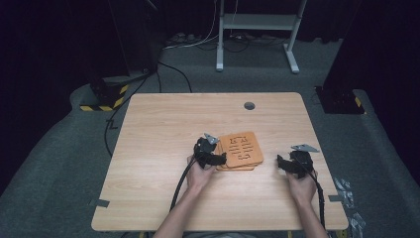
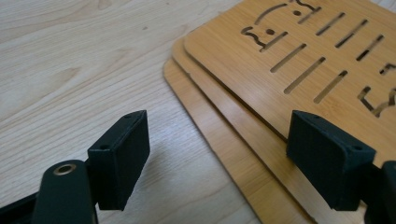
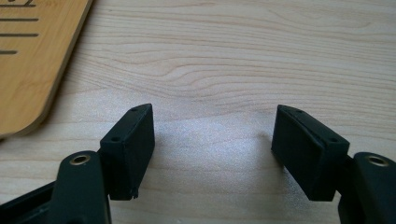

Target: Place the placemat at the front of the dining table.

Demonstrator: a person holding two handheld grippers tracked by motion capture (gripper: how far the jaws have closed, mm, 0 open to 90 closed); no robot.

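Three thin bamboo boards point(image 2: 261, 88) with rounded corners and slotted cut-outs lie fanned in a stack near the middle of the pale wood-grain table point(image 1: 158, 124). We see the left gripper point(image 2: 217, 154) spread wide, straddling the stack's near corner; the right gripper point(image 3: 212, 149) gapes over bare tabletop beside it.

desk point(image 1: 163, 129): pale wood, grey round cap near far edge
on it: stack of, seemingly, three slotted bamboo boards point(image 1: 241, 150)
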